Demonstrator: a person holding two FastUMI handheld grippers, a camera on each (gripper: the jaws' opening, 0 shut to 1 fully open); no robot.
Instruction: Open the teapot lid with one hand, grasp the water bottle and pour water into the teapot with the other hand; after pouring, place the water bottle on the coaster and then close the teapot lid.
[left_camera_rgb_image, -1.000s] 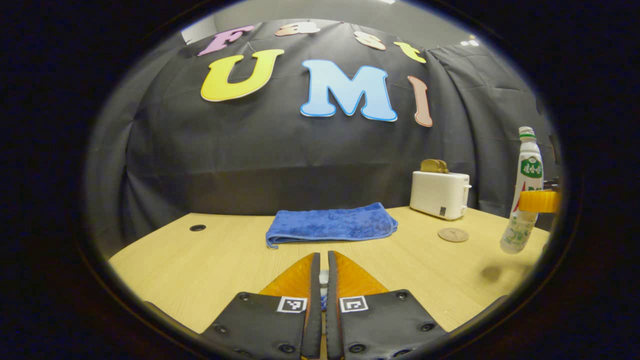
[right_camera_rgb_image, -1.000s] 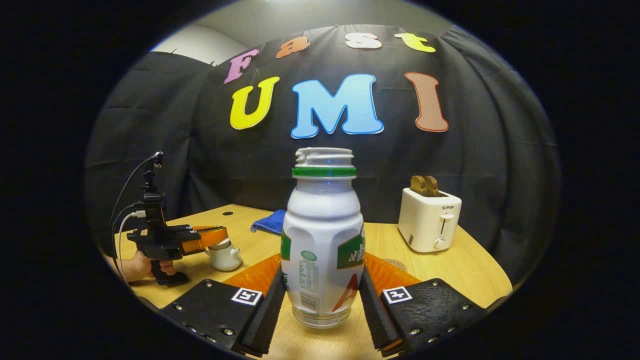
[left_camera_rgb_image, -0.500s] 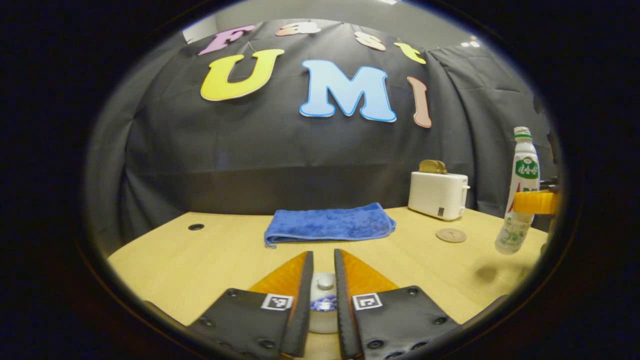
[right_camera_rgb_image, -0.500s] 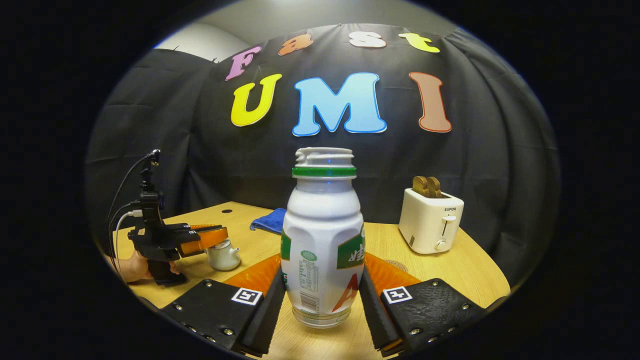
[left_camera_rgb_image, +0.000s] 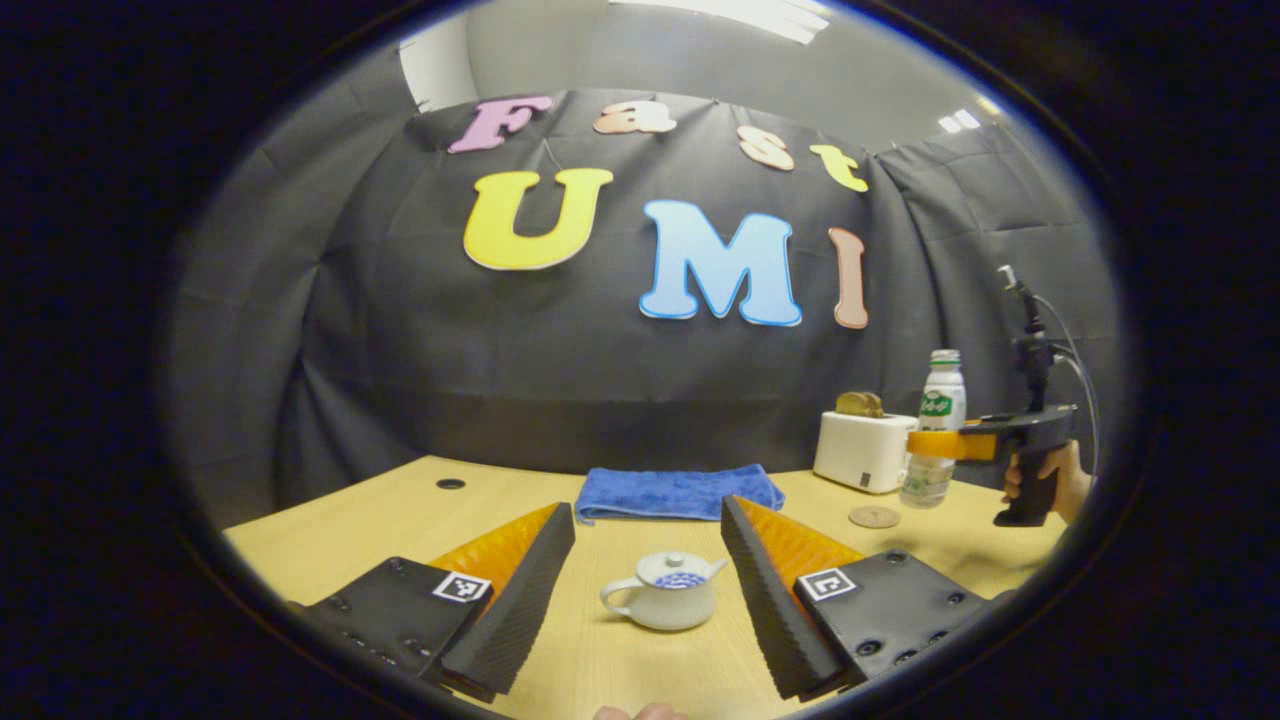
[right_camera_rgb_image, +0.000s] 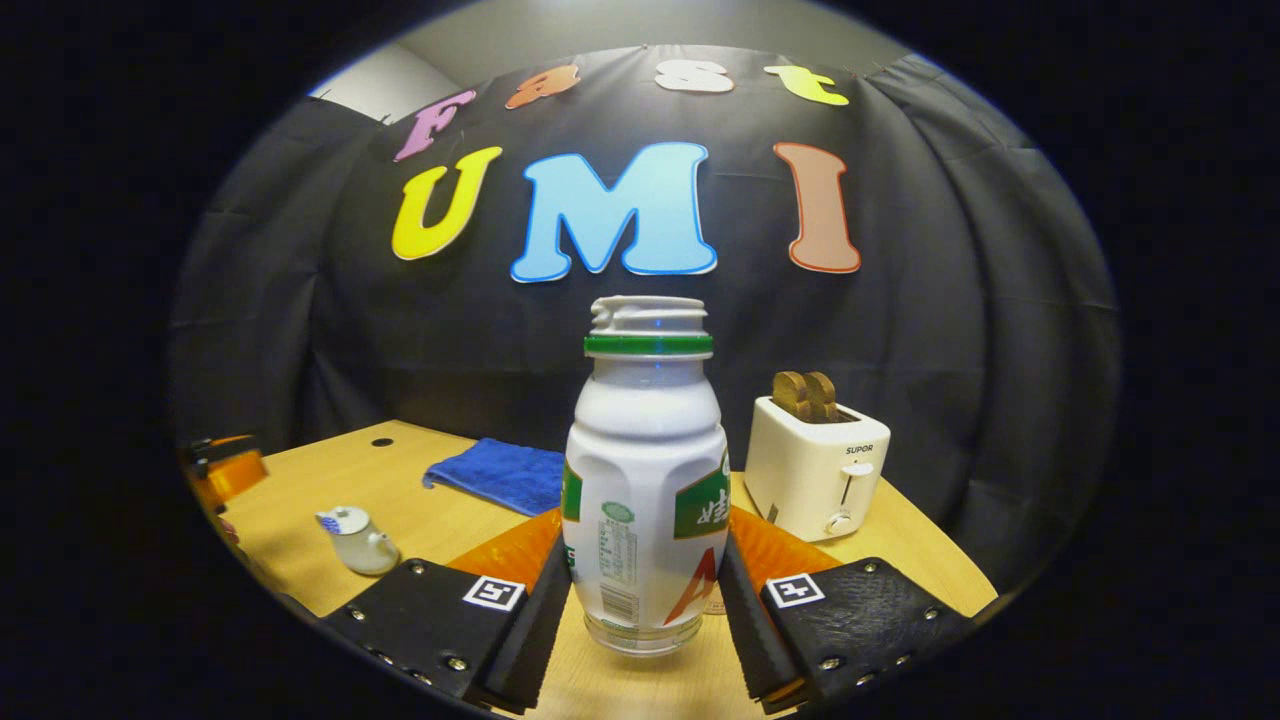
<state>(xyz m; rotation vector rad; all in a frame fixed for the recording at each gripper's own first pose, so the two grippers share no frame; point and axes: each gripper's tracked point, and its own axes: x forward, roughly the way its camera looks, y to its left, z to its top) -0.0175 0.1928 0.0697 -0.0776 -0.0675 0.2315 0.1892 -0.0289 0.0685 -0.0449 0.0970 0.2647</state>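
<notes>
left gripper (left_camera_rgb_image: 648, 590) fingers spread wide, holding nothing, sitting back from the teapot (left_camera_rgb_image: 663, 605), which stands on the table (left_camera_rgb_image: 330, 520) between the two fingers in the left gripper view with its lid (left_camera_rgb_image: 672, 572) on. right gripper (right_camera_rgb_image: 640, 600) clamped on the water bottle (right_camera_rgb_image: 645, 480) low on the body, both fingers pressing its sides, bottle upright, no cap on the mouth. in the left gripper view the bottle looks lifted just above the table, near the coaster (left_camera_rgb_image: 874, 516) and toaster (left_camera_rgb_image: 862, 450); blue towel (left_camera_rgb_image: 678, 492) lies behind the teapot. risks, as a guess: lid knob is small and rounded, so closing off-centre could pinch the rim or spout side and drag or tip the pot. pouring with the lid on would run water over the table. bottle is gripped low and open-topped, so a fast swing toward the pot could slosh or let it pivot in the fingers. teapot opening is narrow, so a high or quick tilt probably overshoots. coaster is small and sits close to the toaster, so the bottle could land on its edge and wobble.
</notes>
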